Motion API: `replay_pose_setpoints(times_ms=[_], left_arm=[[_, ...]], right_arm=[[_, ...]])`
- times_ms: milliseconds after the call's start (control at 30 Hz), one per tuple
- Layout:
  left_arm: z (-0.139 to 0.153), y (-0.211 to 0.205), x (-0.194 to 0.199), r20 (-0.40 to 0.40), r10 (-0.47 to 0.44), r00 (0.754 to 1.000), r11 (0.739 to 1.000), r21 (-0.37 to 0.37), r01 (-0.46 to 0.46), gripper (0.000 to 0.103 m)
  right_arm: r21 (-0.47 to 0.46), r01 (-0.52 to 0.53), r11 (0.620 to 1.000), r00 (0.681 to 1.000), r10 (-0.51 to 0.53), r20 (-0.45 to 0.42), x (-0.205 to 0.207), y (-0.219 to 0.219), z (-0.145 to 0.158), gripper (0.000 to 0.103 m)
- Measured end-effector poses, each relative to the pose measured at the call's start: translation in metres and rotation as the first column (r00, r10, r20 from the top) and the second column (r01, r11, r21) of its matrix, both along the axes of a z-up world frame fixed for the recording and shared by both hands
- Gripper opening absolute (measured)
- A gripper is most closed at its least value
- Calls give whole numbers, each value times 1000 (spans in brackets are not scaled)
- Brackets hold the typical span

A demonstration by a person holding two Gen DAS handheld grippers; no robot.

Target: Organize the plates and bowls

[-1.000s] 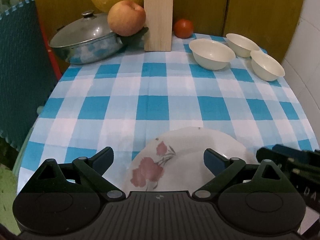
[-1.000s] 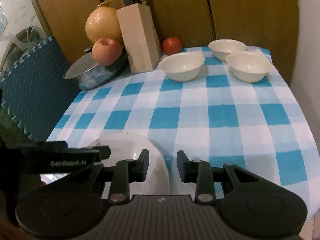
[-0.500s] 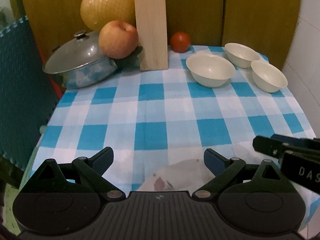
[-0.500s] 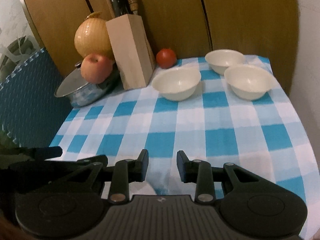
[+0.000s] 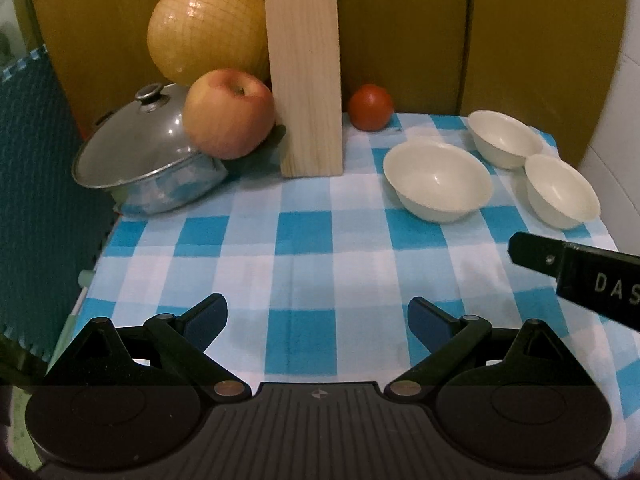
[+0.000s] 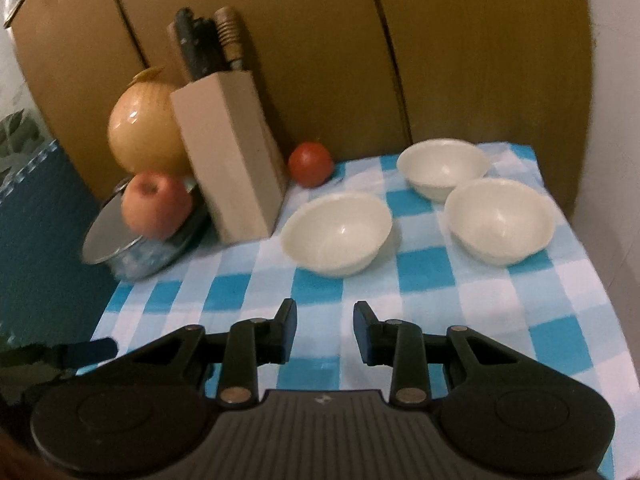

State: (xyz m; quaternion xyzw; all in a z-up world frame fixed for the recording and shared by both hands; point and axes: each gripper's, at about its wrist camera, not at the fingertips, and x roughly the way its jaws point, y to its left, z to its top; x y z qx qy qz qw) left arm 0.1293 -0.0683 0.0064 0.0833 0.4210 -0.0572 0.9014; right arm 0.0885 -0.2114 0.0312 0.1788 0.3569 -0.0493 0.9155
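Three cream bowls stand apart at the back right of the checked cloth: a wide bowl [image 5: 438, 180] [image 6: 336, 232], a far bowl [image 5: 504, 138] [image 6: 442, 166] and a right-hand bowl [image 5: 562, 190] [image 6: 500, 220]. My left gripper [image 5: 316, 308] hovers over bare cloth, open wide, with nothing between its fingers. My right gripper [image 6: 325, 312] stands open with a narrow gap and holds nothing; it points toward the wide bowl. Its body shows at the right edge of the left wrist view. No plate is in view.
At the back left stand a wooden knife block [image 5: 306, 80], a netted pomelo [image 5: 204, 28], an apple [image 5: 228, 114] on a lidded pot [image 5: 144, 152] and a tomato [image 5: 370, 107]. A teal mat [image 5: 36, 200] borders the left, a white wall the right.
Both grippers moved forward over the cloth toward the bowls, which now look larger. The flowered plate slid out of view under them. Neither gripper's opening changed.
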Motion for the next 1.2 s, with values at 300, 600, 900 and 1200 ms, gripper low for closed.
replay_pose_setpoints(times_ms=[300, 600, 900, 1200], left_arm=[[0, -13, 48, -4, 35, 999, 999, -28, -35, 99], [-13, -29, 94, -57, 34, 998, 994, -104, -39, 99], [-38, -39, 124, -101, 33, 994, 994, -97, -43, 97], [-48, -49, 141, -132, 10, 991, 992, -120, -26, 82]], right_arm=[[58, 91, 994, 995, -88, -54, 46, -20, -18, 31], [130, 160, 978, 985, -150, -84, 64, -42, -33, 31], [252, 193, 948, 977, -163, -135, 89, -56, -60, 31], [284, 192, 939, 976, -151, -160, 103, -60, -73, 23]])
